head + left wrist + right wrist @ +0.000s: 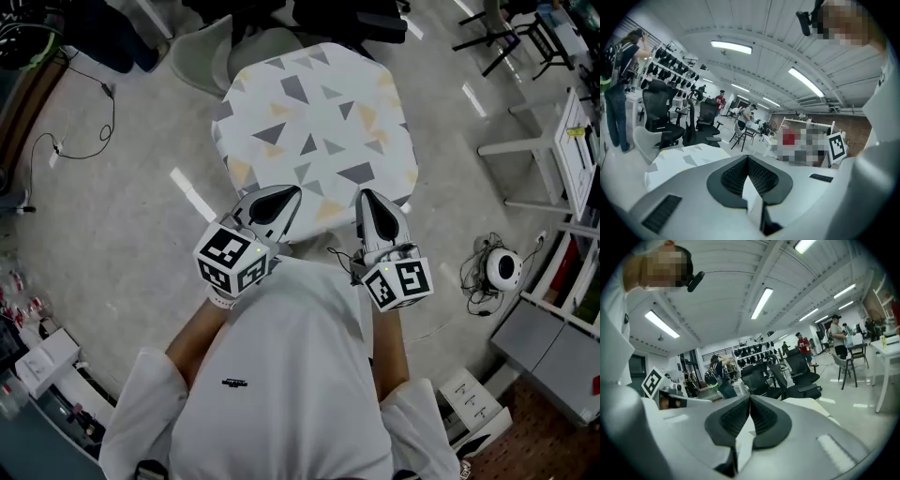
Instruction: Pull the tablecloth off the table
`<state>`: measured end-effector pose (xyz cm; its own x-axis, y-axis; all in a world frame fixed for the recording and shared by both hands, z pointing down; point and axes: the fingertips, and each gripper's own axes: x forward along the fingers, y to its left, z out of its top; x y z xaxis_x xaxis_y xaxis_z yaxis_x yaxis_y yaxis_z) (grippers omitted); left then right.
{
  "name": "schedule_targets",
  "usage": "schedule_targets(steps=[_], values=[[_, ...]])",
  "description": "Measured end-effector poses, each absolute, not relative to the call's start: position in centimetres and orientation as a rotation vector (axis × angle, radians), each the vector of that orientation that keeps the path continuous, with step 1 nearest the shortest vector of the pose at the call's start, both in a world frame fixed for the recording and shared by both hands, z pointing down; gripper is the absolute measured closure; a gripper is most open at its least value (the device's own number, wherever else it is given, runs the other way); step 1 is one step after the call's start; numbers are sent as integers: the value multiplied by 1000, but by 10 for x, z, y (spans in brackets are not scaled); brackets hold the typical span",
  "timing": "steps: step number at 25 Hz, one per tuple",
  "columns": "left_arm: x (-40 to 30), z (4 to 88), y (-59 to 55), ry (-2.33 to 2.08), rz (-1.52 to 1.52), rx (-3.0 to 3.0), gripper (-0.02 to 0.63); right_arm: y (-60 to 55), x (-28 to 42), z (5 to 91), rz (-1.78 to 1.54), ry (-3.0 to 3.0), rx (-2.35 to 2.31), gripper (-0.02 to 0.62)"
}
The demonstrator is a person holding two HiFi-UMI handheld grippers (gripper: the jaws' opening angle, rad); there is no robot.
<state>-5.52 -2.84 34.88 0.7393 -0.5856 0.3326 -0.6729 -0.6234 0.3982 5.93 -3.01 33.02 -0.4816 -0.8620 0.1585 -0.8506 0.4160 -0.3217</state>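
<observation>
White fabric tablecloth (314, 122) printed with grey and yellow triangles, spread over the whole tabletop before the person, its near edge pinched in two places, left gripper (284, 199) and right gripper (371, 201) each with jaws closed tight on a fold of it.

White short-sleeved shirt (281, 375); grey hand-held grippers (292, 192) (367, 195) bearing black-and-white marker cubes (231, 259).
</observation>
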Motion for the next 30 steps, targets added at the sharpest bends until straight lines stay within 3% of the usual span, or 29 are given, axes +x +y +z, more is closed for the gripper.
schedule_targets(steps=[15, 30], values=[[-25, 353, -93, -1192, 188, 2291, 600, -119, 113, 351, -596, 2757, -1429, 580], [19, 403, -184, -1309, 281, 2201, 600, -261, 140, 426, -699, 2979, -1188, 456]])
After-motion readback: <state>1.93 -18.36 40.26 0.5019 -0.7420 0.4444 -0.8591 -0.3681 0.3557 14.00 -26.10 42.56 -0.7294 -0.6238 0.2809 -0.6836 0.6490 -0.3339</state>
